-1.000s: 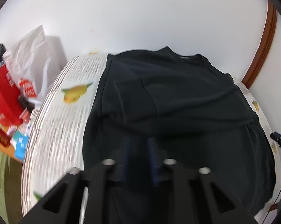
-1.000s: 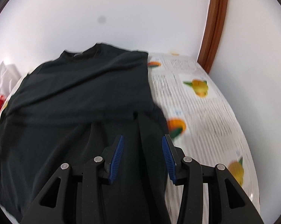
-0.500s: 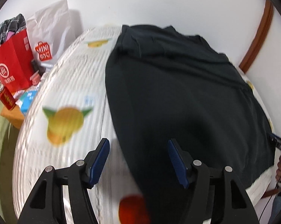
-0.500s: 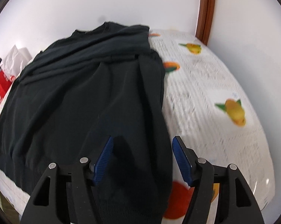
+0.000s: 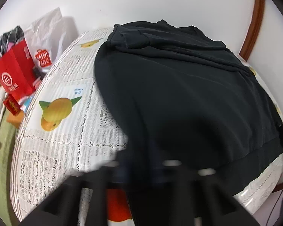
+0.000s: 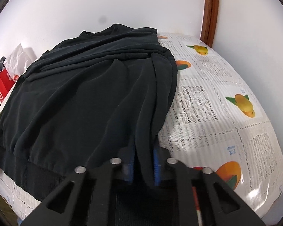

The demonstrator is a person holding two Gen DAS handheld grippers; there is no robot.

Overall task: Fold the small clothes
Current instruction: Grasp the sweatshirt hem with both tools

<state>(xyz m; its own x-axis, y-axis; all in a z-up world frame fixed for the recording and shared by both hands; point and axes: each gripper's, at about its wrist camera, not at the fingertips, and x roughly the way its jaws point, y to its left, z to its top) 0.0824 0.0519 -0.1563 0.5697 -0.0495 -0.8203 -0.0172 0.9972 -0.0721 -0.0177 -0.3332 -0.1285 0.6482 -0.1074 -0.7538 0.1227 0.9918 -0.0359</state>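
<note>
At six o'clock in each view, my claws bite the black sweatshirt (image 6: 81, 98) near its hem: right claw (image 6: 143, 166) closing, blue pads pinching a fold; left claw (image 5: 141, 167) blurred, pressed together in the dark cloth. The sweatshirt lies spread over the fruit-print tablecloth (image 5: 66, 131) on the table. At nine o'clock, a white bag (image 5: 45, 37) reads "MINISO", beside a red bag (image 5: 15, 69).

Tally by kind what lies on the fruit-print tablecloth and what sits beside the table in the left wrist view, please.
Black sweatshirt: 1
Red paper bag: 1
White plastic bag: 1
Small red box: 1
Total: 4
</note>
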